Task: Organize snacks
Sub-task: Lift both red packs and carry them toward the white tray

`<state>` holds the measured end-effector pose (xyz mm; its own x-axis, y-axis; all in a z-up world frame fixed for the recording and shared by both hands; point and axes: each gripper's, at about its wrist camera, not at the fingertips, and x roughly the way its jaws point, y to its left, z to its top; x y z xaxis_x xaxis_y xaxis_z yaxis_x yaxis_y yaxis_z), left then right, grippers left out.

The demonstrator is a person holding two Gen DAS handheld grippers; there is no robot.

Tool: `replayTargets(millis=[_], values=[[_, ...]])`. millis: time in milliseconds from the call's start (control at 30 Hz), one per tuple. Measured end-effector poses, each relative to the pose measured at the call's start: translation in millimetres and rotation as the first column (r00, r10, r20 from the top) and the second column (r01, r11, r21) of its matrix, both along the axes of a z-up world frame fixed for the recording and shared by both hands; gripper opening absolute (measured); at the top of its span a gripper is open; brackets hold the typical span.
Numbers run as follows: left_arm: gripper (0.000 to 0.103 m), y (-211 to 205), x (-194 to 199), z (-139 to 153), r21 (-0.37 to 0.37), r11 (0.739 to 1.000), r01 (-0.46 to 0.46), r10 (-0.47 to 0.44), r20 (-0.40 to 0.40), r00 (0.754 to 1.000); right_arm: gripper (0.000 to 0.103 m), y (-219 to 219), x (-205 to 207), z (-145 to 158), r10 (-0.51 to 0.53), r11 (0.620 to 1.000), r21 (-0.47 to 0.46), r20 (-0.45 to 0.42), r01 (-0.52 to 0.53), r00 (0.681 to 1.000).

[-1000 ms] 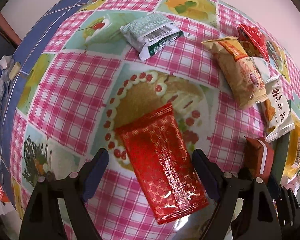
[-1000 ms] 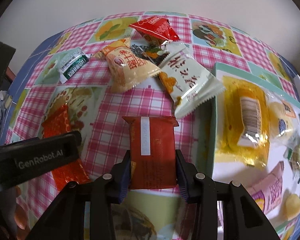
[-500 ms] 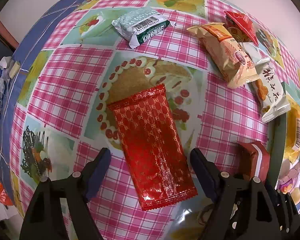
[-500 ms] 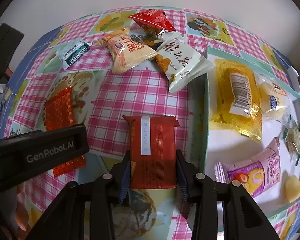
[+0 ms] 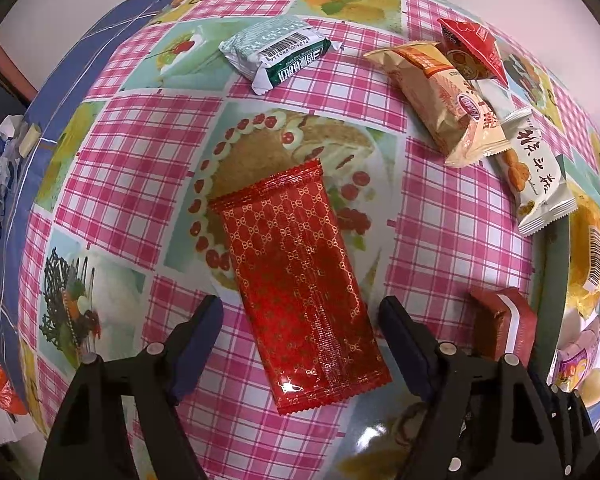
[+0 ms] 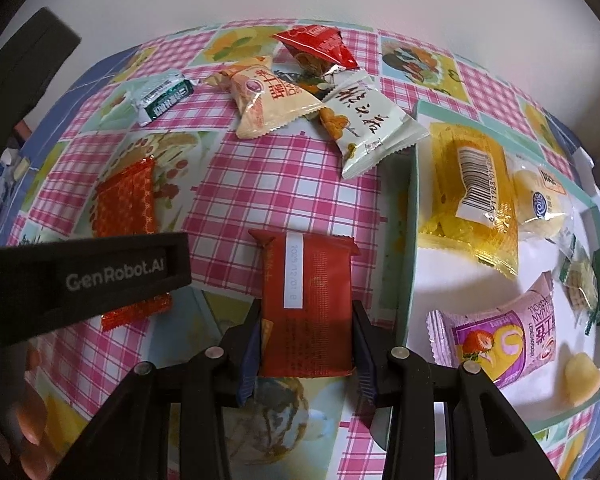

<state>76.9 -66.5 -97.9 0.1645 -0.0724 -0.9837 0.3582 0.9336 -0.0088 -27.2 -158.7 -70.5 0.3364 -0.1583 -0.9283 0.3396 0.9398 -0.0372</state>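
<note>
My right gripper (image 6: 306, 344) is shut on a dark red snack packet (image 6: 306, 300) and holds it above the tablecloth, just left of the white tray (image 6: 406, 216); the packet also shows in the left wrist view (image 5: 504, 324). My left gripper (image 5: 302, 328) is open above a flat red foil packet (image 5: 300, 284) that lies on the cloth between its fingers; the right wrist view shows it too (image 6: 126, 204). The tray holds a yellow packet (image 6: 474, 196), a pink strawberry packet (image 6: 500, 340) and smaller sweets.
On the cloth at the back lie a green-white packet (image 5: 278, 54), a beige packet (image 5: 440, 96), a red triangular packet (image 5: 470, 50) and a white packet with black characters (image 5: 538, 184). The table edge runs down the left side.
Both grippers have risen and pulled back from the table. The right gripper carries the dark red packet towards the tray. The left gripper stays open over the red foil packet.
</note>
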Motion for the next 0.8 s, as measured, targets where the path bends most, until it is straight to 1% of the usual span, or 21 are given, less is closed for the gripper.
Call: replayTargets(millis=[267, 300, 333, 400, 467, 533, 700, 800], values=[[0.08, 0.1, 1.0, 1.0, -0.002, 1.0, -0.002, 0.002, -0.001, 1.0, 0.043, 5.4, -3.8, 5.2, 0.016, 1.0, -0.004, 0.001, -0.016, 1.0], [0.076, -0.5, 3.3, 3.7, -0.003, 1.0, 0.002, -0.002, 0.001, 1.0, 0.043, 4.3, -4.0, 5.5, 0.019, 1.0, -0.002, 0.002, -0.019, 1.0], [0.067, -1.5, 3.6, 6.9, -0.006, 1.0, 0.006, -0.006, 0.006, 1.0, 0.043, 2.9, -3.3, 5.2, 0.021, 1.0, 0.0, 0.002, -0.021, 1.0], [0.057, -3.2, 9.0, 12.4, -0.011, 1.0, 0.01, -0.01, 0.01, 1.0, 0.042, -0.4, -1.5, 3.8, 0.023, 1.0, 0.003, 0.006, -0.023, 1.0], [0.056, -3.3, 9.0, 13.5, -0.016, 1.0, 0.006, -0.006, 0.011, 1.0, 0.042, -1.0, -1.2, 3.9, 0.02, 1.0, 0.009, 0.007, -0.02, 1.0], [0.051, -3.5, 9.9, 15.9, -0.024, 1.0, 0.004, -0.004, 0.011, 1.0, 0.042, -1.5, -0.9, 4.1, 0.013, 1.0, 0.02, 0.01, -0.013, 1.0], [0.05, 1.4, 14.9, 19.3, -0.06, 0.998, -0.013, 0.012, -0.01, 1.0, 0.042, -6.9, 1.2, 5.7, -0.012, 0.998, 0.061, 0.021, 0.011, 1.0], [0.048, 4.0, 17.9, 23.4, -0.097, 0.995, -0.023, 0.021, -0.029, 0.999, 0.042, -11.8, 2.0, 9.9, -0.026, 0.996, 0.088, 0.038, 0.022, 0.999]])
